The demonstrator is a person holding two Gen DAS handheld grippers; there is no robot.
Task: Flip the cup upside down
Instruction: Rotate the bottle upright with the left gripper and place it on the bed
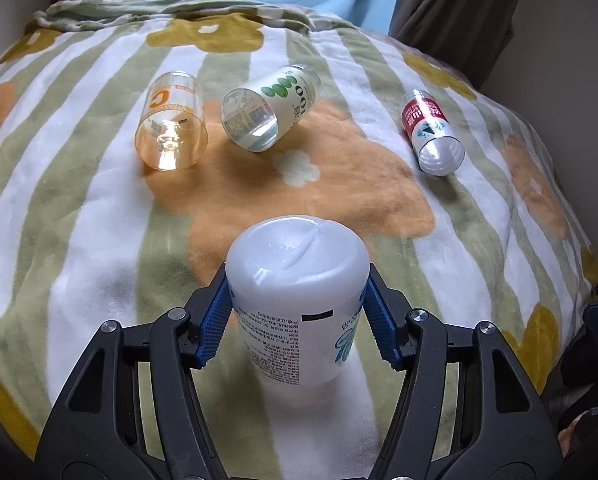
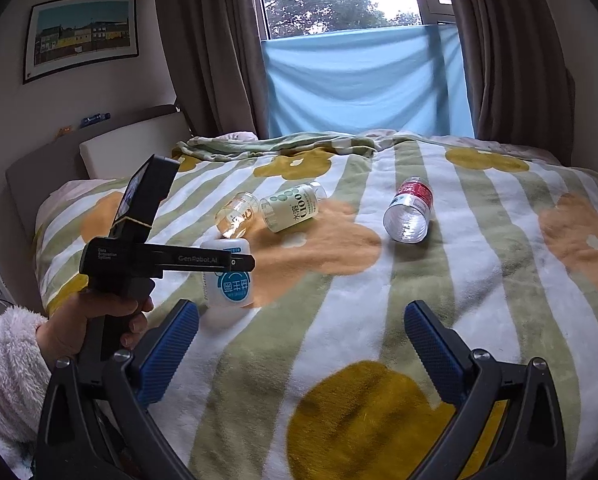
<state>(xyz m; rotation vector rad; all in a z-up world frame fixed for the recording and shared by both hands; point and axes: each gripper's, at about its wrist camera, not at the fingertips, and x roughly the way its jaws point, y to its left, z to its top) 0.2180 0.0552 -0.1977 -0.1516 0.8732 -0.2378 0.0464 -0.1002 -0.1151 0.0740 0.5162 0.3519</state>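
The left gripper (image 1: 297, 320) is clamped on the white cup (image 1: 297, 292), its blue ribbed pads (image 1: 215, 320) pressing both sides of the printed wall. The cup stands upside down on the flowered blanket (image 1: 79, 208), closed base on top and the print on its label reading inverted; its mouth seems to sit against the fleece, though the lower rim is blurred in the left wrist view. From that view, three other containers lie on their sides farther up the blanket: an amber transparent cup (image 1: 171, 122) at about 11 o'clock from the white cup, a cream bottle with green dots (image 1: 271, 108) at roughly 12 o'clock just beside it, and a red-labelled clear bottle (image 1: 431, 132) at about 1 o'clock, well apart from the other two. In the right wrist view the right gripper (image 2: 303, 348) hangs over the blanket with its jaws spread wide and nothing between them. At its 10 o'clock the white cup (image 2: 229, 276) appears with the left gripper's black body (image 2: 155, 260) across it, held by a hand (image 2: 95, 320) in a fluffy pale sleeve (image 2: 7, 364). Brown curtains (image 2: 207, 48) and a blue cloth (image 2: 363, 80) frame the window at 12 o'clock.
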